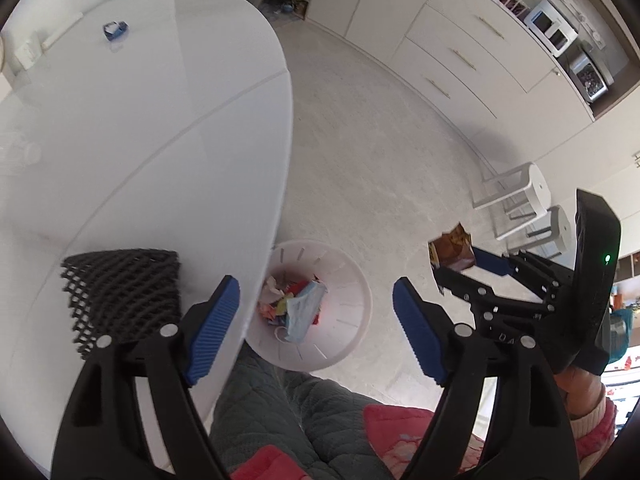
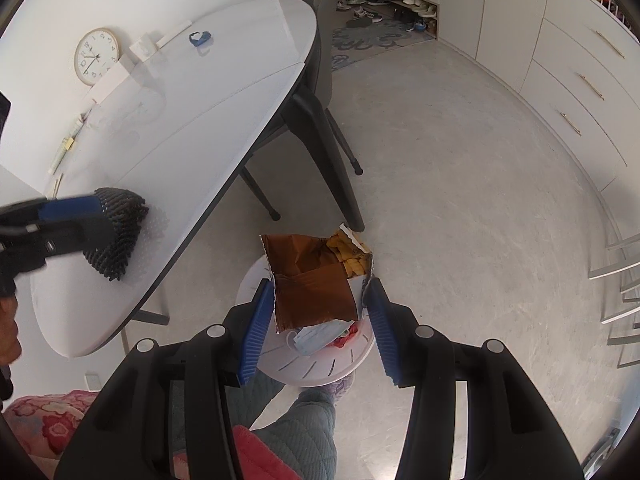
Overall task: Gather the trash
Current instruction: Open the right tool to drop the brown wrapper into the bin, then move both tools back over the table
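My right gripper (image 2: 318, 300) is shut on a torn brown snack bag (image 2: 314, 276) and holds it above the white trash bin (image 2: 316, 368), which holds a blue face mask and coloured wrappers. The bag (image 1: 452, 250) and right gripper (image 1: 460, 268) also show at the right of the left wrist view. My left gripper (image 1: 316, 308) is open and empty at the table's edge, above the bin (image 1: 344, 280). A black foam fruit net (image 1: 124, 292) lies on the table beside its left finger; it also shows in the right wrist view (image 2: 118, 236). A blue wrapper (image 1: 115, 31) lies far back on the table.
The white table (image 1: 140, 140) fills the left. A dark chair (image 2: 316, 92) stands at its far side. White drawers (image 1: 460, 60) line the right wall, with white stools (image 1: 524, 200) nearby. A clock (image 2: 97, 56) leans at the table's back. My legs are below.
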